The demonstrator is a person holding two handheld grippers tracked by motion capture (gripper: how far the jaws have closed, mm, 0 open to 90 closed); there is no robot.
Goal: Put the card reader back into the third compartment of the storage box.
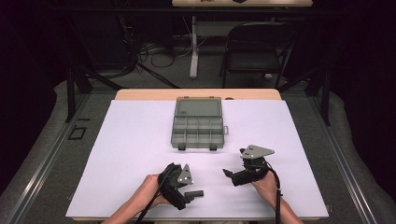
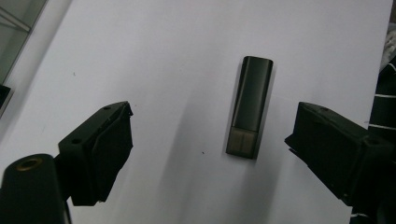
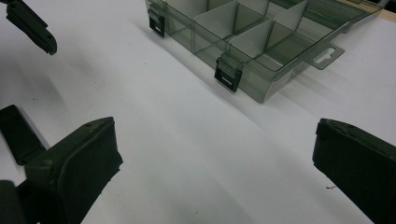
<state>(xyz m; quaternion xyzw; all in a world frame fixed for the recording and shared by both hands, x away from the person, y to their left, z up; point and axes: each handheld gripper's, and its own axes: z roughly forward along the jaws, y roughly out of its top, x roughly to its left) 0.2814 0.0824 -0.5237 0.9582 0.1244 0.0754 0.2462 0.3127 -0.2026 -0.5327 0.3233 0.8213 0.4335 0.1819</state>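
Organizer box (image 1: 198,125) sits mid-table (image 1: 130,140), lid open and tipped back, latches facing the person. Its compartments look bare in the right gripper view; divider walls stand clean. Near side of the box, left of centre: left gripper (image 2: 210,140), jaws wide apart, a small dark stick (image 2: 249,106) lying flat on the table between them, untouched by either pad. Near side, right of centre: right gripper (image 3: 215,158), jaws spread wide, holding nothing, aimed toward the box.
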